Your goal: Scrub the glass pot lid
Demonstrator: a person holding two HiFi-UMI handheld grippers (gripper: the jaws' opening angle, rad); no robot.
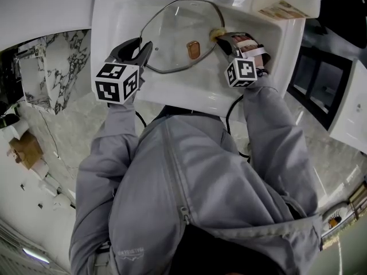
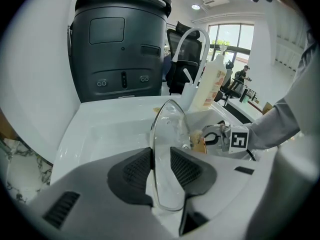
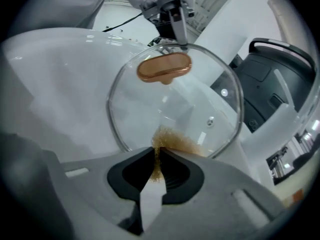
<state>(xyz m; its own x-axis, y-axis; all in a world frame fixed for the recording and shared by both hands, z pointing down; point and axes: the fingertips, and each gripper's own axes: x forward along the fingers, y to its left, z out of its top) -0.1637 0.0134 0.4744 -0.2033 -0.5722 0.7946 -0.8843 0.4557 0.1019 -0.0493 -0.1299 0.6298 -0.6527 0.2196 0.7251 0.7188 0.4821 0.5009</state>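
The person leans forward with both grey-sleeved arms reaching ahead, the left arm (image 1: 100, 165) bent at the elbow and the right arm (image 1: 278, 136) straighter. The left gripper (image 1: 143, 47) points steeply down, its marker cube (image 1: 117, 83) facing up, and its dark pads (image 2: 137, 171) pinch the rim of the glass lid (image 1: 172, 33). The right gripper (image 1: 221, 39) also angles down, its jaws nearly together, clamping a brownish scouring sponge (image 3: 172, 140) whose tip meets the lid
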